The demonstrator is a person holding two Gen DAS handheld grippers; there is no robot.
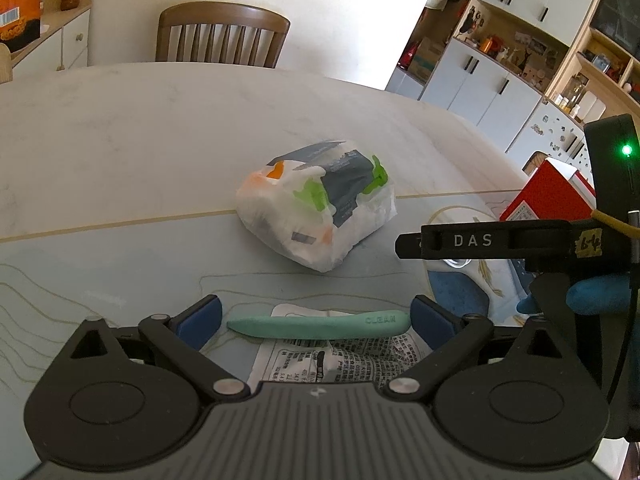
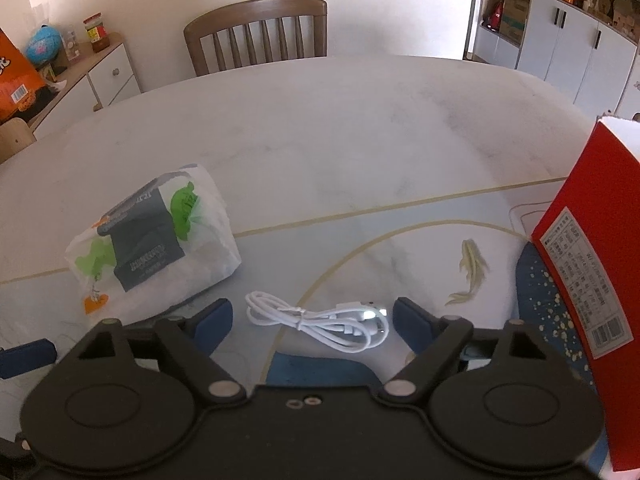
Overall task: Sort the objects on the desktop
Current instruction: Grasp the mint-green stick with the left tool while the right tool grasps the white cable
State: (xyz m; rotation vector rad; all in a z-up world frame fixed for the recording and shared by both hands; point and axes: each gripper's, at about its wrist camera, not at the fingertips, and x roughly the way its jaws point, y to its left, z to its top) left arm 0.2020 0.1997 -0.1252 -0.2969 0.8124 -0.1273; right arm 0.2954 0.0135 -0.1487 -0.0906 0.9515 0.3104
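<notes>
Bright daylight, washed-out back wall, strong fisheye edge bending, sharp focus.

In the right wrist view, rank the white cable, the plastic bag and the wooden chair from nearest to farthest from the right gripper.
1. White cable: coiled on the table, between the open fingers of the right gripper.
2. Plastic bag: ahead and to the left, lying on the table.
3. Wooden chair: behind the table's far edge, by the wall.
</notes>
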